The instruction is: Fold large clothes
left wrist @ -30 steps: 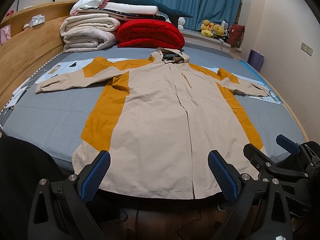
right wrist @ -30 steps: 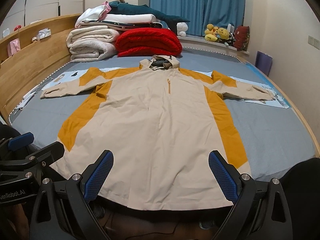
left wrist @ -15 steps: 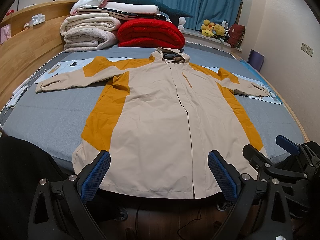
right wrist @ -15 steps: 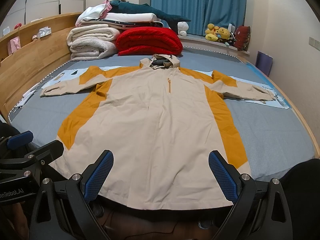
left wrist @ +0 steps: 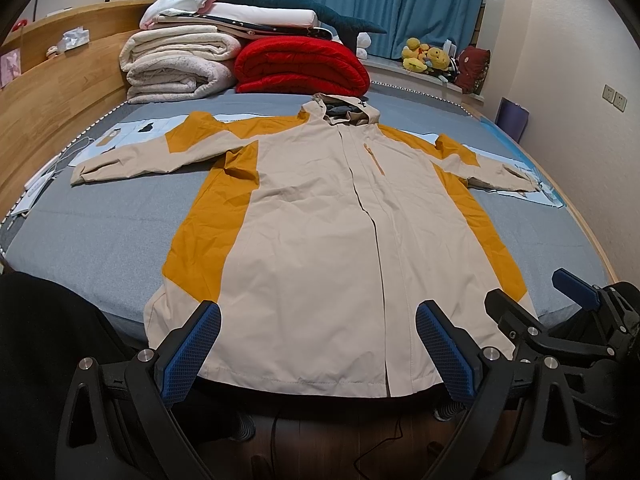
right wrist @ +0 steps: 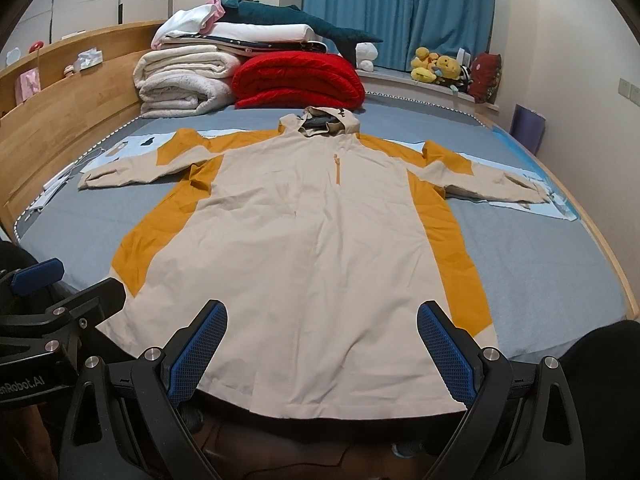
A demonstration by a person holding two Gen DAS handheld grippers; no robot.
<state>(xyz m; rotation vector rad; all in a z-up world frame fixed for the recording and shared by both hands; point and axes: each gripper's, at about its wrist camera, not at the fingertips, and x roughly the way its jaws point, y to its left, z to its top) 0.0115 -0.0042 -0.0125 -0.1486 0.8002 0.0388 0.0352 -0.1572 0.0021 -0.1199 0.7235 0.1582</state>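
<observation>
A long beige and mustard hooded jacket (left wrist: pixel 320 232) (right wrist: pixel 312 240) lies flat and front-up on the grey-blue bed (left wrist: pixel 100 236), sleeves spread to both sides, hem hanging at the near edge. My left gripper (left wrist: pixel 318 350) hovers open just before the hem, nothing between its blue pads. My right gripper (right wrist: pixel 322 350) is open too, level with the hem and holding nothing. Each gripper shows in the other's view: the right one (left wrist: pixel 576 320) at the right edge, the left one (right wrist: pixel 48 304) at the left edge.
Folded white blankets (left wrist: pixel 176 64) and a red quilt (left wrist: pixel 300 66) are stacked at the head of the bed. A wooden headboard (left wrist: pixel 52 92) runs along the left. Papers (left wrist: pixel 120 140) lie under the sleeves. Plush toys (right wrist: pixel 436 66) sit by blue curtains. Dark floor lies below the hem.
</observation>
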